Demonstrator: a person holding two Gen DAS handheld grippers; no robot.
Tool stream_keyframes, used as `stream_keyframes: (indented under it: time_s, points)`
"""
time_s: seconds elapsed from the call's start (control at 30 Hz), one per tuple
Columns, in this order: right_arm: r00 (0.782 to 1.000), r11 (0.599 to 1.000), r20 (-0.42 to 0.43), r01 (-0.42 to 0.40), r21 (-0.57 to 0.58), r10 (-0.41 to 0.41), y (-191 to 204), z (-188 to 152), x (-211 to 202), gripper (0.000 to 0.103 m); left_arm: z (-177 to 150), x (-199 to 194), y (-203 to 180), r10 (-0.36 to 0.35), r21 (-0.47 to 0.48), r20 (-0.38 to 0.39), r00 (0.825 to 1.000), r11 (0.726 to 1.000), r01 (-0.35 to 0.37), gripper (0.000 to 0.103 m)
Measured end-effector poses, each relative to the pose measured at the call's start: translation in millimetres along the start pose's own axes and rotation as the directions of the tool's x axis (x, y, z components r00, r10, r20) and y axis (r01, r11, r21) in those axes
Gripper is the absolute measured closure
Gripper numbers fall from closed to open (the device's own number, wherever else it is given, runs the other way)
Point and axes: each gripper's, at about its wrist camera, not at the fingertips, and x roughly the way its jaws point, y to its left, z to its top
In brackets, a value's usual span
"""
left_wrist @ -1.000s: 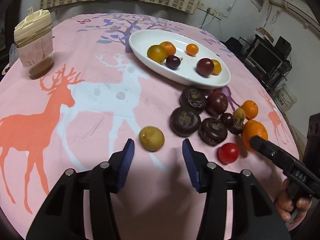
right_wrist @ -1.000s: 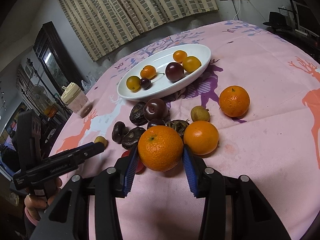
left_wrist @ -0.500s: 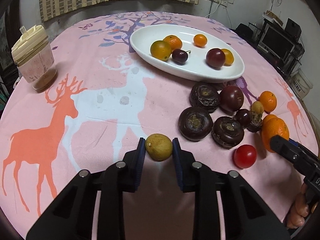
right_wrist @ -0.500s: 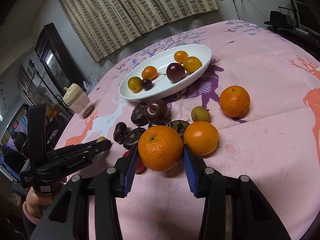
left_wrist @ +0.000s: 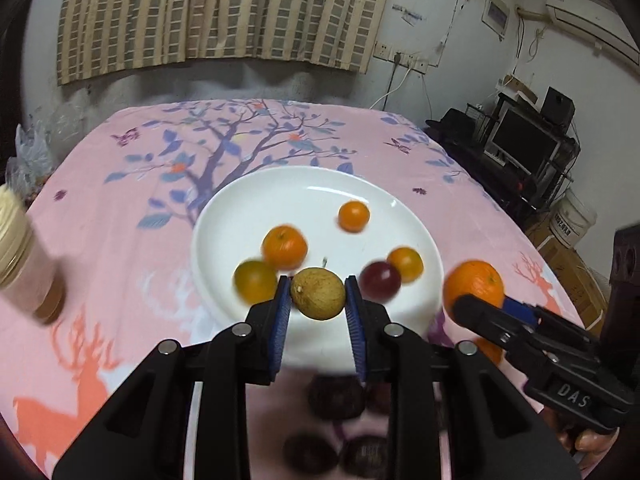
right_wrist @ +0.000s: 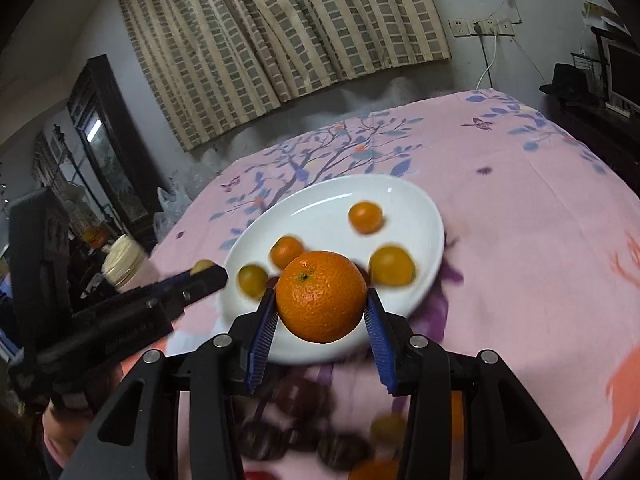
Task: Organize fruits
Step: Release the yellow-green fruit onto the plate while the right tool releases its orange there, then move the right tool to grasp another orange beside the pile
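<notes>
My left gripper (left_wrist: 318,300) is shut on a small yellow-brown fruit (left_wrist: 318,293), held in the air over the near rim of the white oval plate (left_wrist: 240,216). My right gripper (right_wrist: 321,308) is shut on a large orange (right_wrist: 321,295), also lifted above the plate's (right_wrist: 416,236) near edge. The plate holds several small orange, yellow and dark red fruits. In the left wrist view the right gripper (left_wrist: 480,304) comes in from the right with its orange (left_wrist: 474,283). The left gripper (right_wrist: 200,276) shows at the left of the right wrist view.
Dark round fruits (left_wrist: 336,398) lie blurred on the pink deer-print tablecloth (left_wrist: 120,208) below both grippers. A lidded jar (left_wrist: 20,256) stands at the table's left. A curtain and wall stand behind; a monitor shelf (left_wrist: 528,148) is at the right.
The left gripper closed on the yellow-brown fruit and lifted it toward the plate. The right gripper raised its orange off the cloth and carried it over the plate's near edge.
</notes>
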Motion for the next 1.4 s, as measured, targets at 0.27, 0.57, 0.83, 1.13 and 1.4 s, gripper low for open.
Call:
stream_keyframes:
  time_s: [0.27, 0.57, 0.83, 1.13, 1.4]
  points:
    - [0.996, 0.998, -0.071, 0.058, -0.027, -0.06, -15, 30, 61, 0.058, 9, 67, 3, 0.036, 0.006, -0.136, 0.99, 0.999, -0.036, 0.076]
    - [0.995, 0.997, -0.073, 0.064, -0.05, -0.068, -11, 25, 66, 0.057, 6, 72, 5, 0.033, -0.002, -0.139, 0.99, 0.999, -0.033, 0.07]
    - [0.997, 0.999, 0.063, 0.041, -0.019, -0.04, -16, 11, 6, 0.04, -3, 14, 16, 0.05, -0.059, 0.032, 0.998, 0.997, -0.048, 0.005]
    - [0.994, 0.996, 0.07, 0.087, -0.017, -0.086, -21, -77, -67, 0.04, -89, -43, 48, 0.035, -0.122, 0.013, 0.999, 0.992, -0.033, 0.005]
    - [0.995, 0.997, -0.069, 0.075, 0.008, -0.075, -24, -96, -56, 0.04, -109, -44, 57, 0.06, -0.157, -0.066, 0.996, 0.985, -0.069, 0.005]
